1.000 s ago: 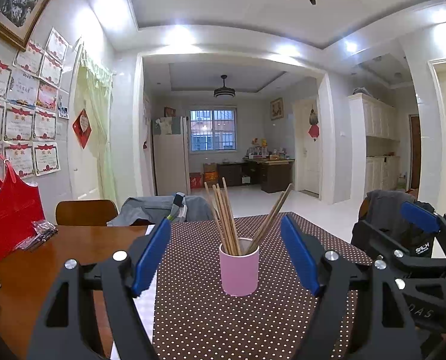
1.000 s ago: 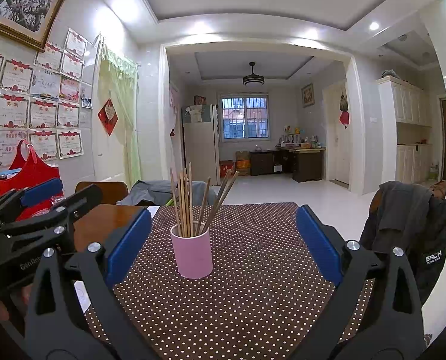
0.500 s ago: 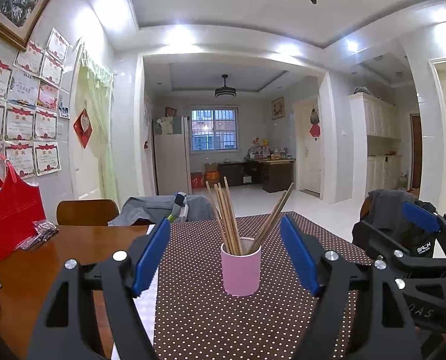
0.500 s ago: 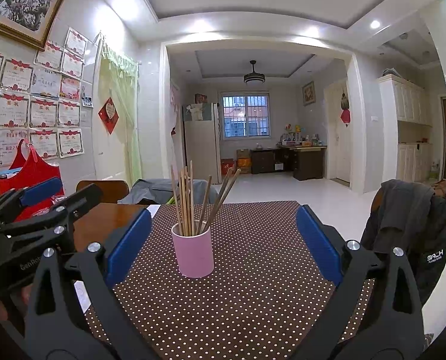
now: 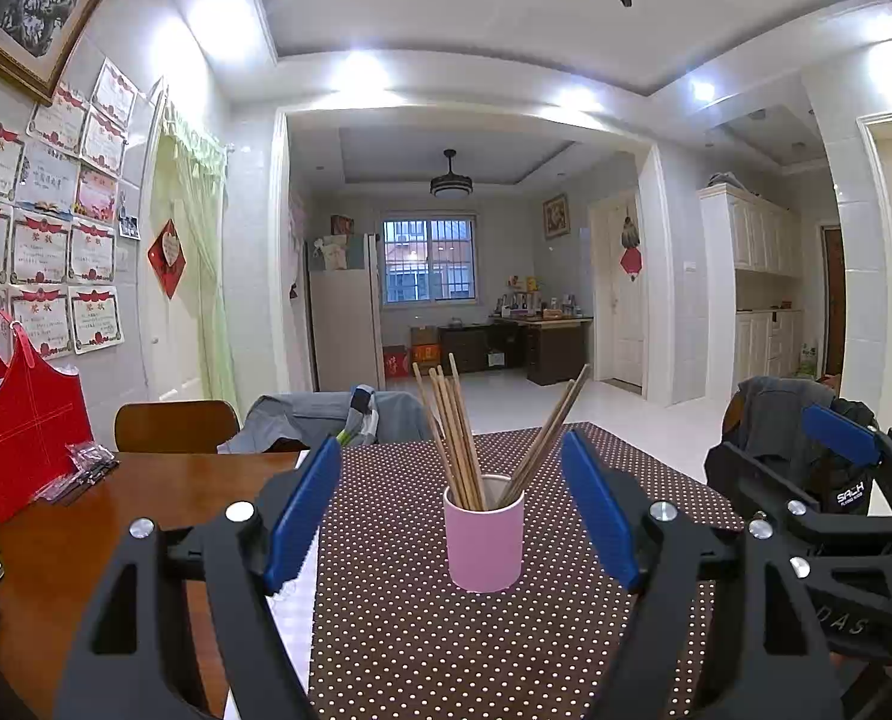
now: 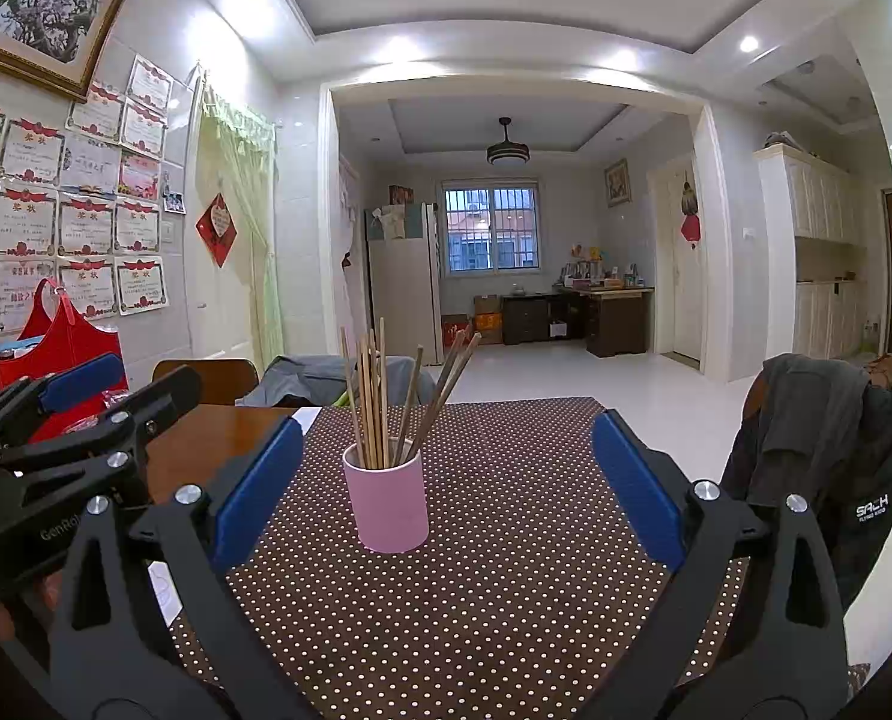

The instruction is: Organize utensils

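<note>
A pink cup [image 5: 485, 543] stands upright on the brown dotted tablecloth [image 5: 446, 648], holding several wooden chopsticks [image 5: 458, 432] that fan out of its top. My left gripper [image 5: 452, 510] is open and empty, its blue pads on either side of the cup and a little nearer than it. In the right wrist view the cup [image 6: 389, 504] and chopsticks [image 6: 380, 396] sit left of centre. My right gripper [image 6: 446, 492] is open and empty. The cup stands just inside its left pad.
The wooden table [image 5: 56, 546] extends left of the cloth, with a red bag [image 5: 20, 438] and small packets at its far left. Chairs draped with grey jackets stand behind [image 5: 326, 414] and to the right [image 6: 818, 438]. A white paper [image 6: 167, 591] lies under the cloth's left edge.
Both views have shifted only slightly. The cup sits a touch lower and more central in the left wrist view. Both grippers stay open and empty.
</note>
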Tool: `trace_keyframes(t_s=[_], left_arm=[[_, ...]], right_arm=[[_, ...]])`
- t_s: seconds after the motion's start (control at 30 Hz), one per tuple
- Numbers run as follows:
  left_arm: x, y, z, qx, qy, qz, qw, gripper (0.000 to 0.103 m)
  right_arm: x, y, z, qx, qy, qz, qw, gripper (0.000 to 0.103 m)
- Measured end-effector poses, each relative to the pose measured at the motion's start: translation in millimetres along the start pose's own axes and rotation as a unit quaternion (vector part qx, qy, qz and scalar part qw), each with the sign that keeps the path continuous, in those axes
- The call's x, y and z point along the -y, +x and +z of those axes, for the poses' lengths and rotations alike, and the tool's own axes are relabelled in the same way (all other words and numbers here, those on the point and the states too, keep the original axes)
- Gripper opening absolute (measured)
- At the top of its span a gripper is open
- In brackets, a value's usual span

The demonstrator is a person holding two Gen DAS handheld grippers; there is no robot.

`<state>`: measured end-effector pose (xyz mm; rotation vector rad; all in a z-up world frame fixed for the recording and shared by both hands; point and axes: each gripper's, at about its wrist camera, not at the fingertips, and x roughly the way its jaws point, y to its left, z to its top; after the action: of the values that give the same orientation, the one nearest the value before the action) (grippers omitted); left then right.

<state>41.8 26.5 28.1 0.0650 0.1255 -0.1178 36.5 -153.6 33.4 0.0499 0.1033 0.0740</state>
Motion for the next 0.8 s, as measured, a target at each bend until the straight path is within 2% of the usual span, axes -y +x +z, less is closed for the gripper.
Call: trace_keyframes(t_s=[0.8], left_arm=[[0.2, 0.0, 0.2, 0.000, 0.001, 0.000, 1.0000, 0.075]], right_arm=[[0.8, 0.9, -1.2, -0.003, 0.001, 0.000, 1.000, 0.095]])
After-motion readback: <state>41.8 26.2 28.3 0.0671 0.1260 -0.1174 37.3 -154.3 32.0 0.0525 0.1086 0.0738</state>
